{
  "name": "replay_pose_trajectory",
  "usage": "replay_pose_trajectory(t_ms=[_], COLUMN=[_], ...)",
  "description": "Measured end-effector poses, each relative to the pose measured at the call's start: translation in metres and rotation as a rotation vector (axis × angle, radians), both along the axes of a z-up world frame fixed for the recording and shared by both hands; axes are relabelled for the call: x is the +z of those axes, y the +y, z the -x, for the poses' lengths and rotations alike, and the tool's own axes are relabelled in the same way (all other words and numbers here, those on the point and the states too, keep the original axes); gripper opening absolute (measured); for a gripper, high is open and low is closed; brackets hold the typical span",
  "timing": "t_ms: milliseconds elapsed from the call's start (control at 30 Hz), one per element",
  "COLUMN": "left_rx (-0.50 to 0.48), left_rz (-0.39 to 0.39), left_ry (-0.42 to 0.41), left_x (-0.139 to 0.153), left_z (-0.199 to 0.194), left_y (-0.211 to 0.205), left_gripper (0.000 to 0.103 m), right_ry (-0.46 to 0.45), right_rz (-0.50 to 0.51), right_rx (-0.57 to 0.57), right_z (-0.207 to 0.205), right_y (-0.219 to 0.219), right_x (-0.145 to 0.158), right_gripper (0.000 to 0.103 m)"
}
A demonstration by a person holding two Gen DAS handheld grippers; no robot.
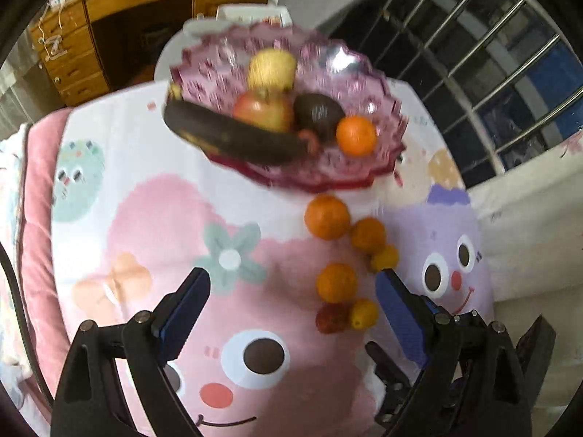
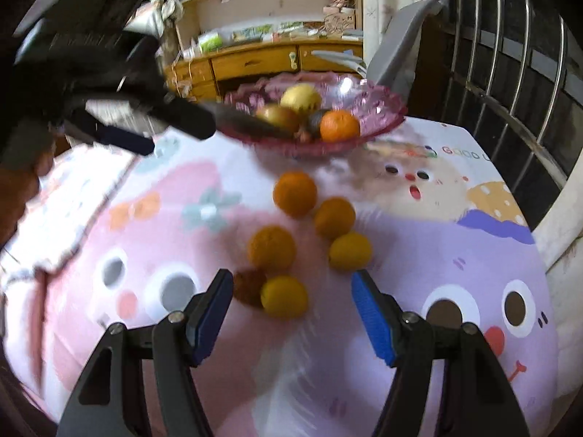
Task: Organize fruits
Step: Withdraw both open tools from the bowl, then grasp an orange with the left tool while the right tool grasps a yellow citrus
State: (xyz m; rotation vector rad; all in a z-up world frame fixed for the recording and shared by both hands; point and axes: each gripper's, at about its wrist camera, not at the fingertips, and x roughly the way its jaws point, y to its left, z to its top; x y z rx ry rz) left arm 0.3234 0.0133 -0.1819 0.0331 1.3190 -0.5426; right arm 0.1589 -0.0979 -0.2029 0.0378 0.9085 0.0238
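Observation:
A pink glass bowl [image 1: 349, 174] [image 2: 379, 123] stands on the cartoon bedsheet and holds a dark banana [image 1: 233, 134], an apple [image 1: 262, 109], a yellow fruit [image 1: 271, 67], a dark avocado-like fruit [image 1: 319, 111] and an orange [image 1: 356, 135] [image 2: 339, 125]. Several oranges and small yellow fruits lie loose in front of the bowl [image 1: 327, 216] [image 2: 294, 193], with a small red fruit [image 1: 332, 317] [image 2: 249, 286]. My left gripper [image 1: 293, 280] is open and empty, above the sheet left of the loose fruit. My right gripper [image 2: 291, 284] is open and empty, just short of a yellow fruit [image 2: 284, 296].
The left gripper and the hand holding it show at the upper left of the right wrist view [image 2: 120, 109]. A wooden desk with drawers [image 1: 109, 18] and shelves [image 2: 262, 7] stands beyond the bed. A barred window [image 1: 492, 65] is at the right. A pink quilt [image 1: 36, 200] lies at the left.

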Motion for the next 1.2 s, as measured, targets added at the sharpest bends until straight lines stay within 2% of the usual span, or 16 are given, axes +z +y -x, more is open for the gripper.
replay_pose_trajectory(t_ms=[133, 233, 433, 467, 567, 633, 700, 867, 933, 1200], left_rx=[0.006, 0.004, -0.036, -0.041, -0.048, -0.051, -0.048, -0.044, -0.034, -0.021], left_rz=[-0.024, -0.040, -0.072, -0.075, -0.087, -0.094, -0.094, -0.109, -0.120, -0.096], left_ry=[0.063, 0.099, 0.139, 0.146, 0.162, 0.170, 0.179, 0.169, 0.159, 0.157], left_x=[-0.022, -0.036, -0.054, -0.057, -0.063, -0.068, -0.071, -0.074, -0.074, -0.072], left_z=[0.003, 0.008, 0.017, 0.018, 0.018, 0.017, 0.018, 0.018, 0.016, 0.015], left_y=[-0.011, -0.020, -0.047, -0.051, -0.063, -0.068, -0.072, -0.077, -0.076, -0.065], left_gripper=[0.091, 0.088, 0.078, 0.073, 0.068, 0.063, 0.051, 0.046, 0.039, 0.038], right_ry=[0.029, 0.031, 0.030, 0.032, 0.034, 0.027, 0.021, 0.028, 0.028, 0.037], right_rz=[0.069, 0.083, 0.088, 0.092, 0.094, 0.091, 0.084, 0.076, 0.072, 0.052], right_rx=[0.049, 0.079, 0.130, 0.143, 0.167, 0.178, 0.184, 0.199, 0.205, 0.208], right_z=[0.006, 0.007, 0.003, 0.002, 0.001, 0.001, 0.001, -0.004, -0.005, -0.008], right_y=[0.009, 0.012, 0.015, 0.016, 0.016, 0.014, 0.012, 0.008, 0.008, 0.004], right_x=[-0.019, -0.025, -0.032, -0.033, -0.035, -0.035, -0.035, -0.038, -0.038, -0.037], right_gripper=[0.067, 0.064, 0.051, 0.049, 0.046, 0.044, 0.043, 0.035, 0.034, 0.033])
